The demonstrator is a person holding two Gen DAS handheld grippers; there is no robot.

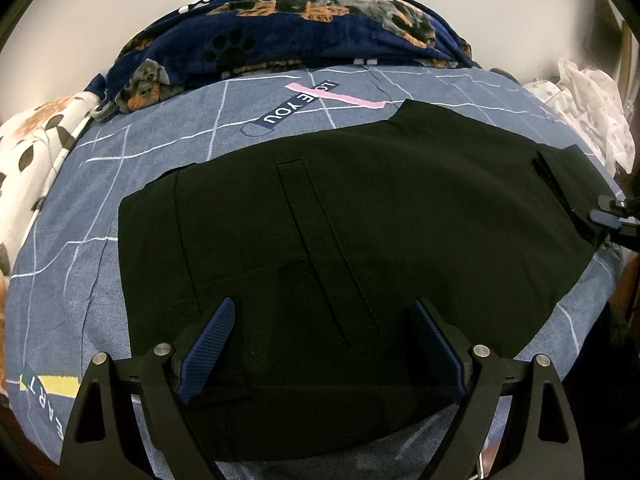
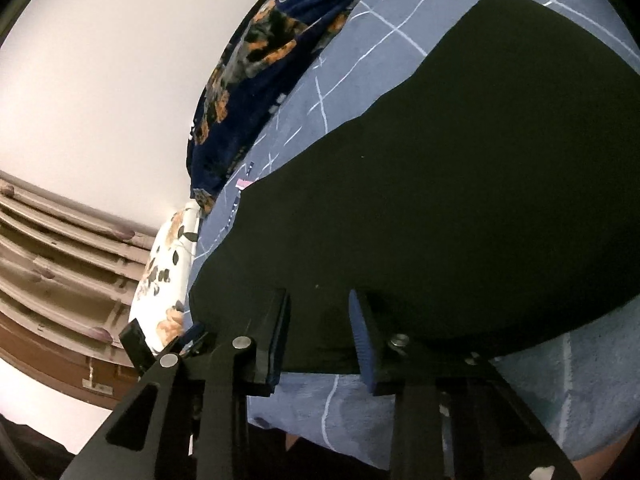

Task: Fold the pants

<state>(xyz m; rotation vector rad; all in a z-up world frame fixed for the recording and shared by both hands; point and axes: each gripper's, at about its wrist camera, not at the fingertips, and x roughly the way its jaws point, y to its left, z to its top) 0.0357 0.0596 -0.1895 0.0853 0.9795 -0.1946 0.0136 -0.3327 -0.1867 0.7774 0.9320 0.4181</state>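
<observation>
Both tools are over the bed [image 1: 64,264], which has a blue-grey sheet with white grid lines and some printed words. Black pants [image 1: 360,216] lie flat across the middle of this sheet and cover most of it; they look folded to a broad shape, with a long stitched seam running down the middle. At the far side of the bed a dark blue blanket [image 1: 288,32] with a dog print is bunched against the pale wall. A white floral cloth [image 1: 36,148] lies at the left end of the bed, and a white crumpled cloth [image 1: 592,100] at the right end.

Left tool [image 1: 320,344] hangs above the near edge of the pants with its jaws spread wide, one blue pad on each side, and nothing is gripped between them.

Right tool [image 2: 320,328] is at the right edge of the pants. Its jaws stand much narrower and the edge of the black cloth lies between the pads. Whether the pads already press on the cloth I cannot tell. In the left view its tip shows small at that same edge.
</observation>
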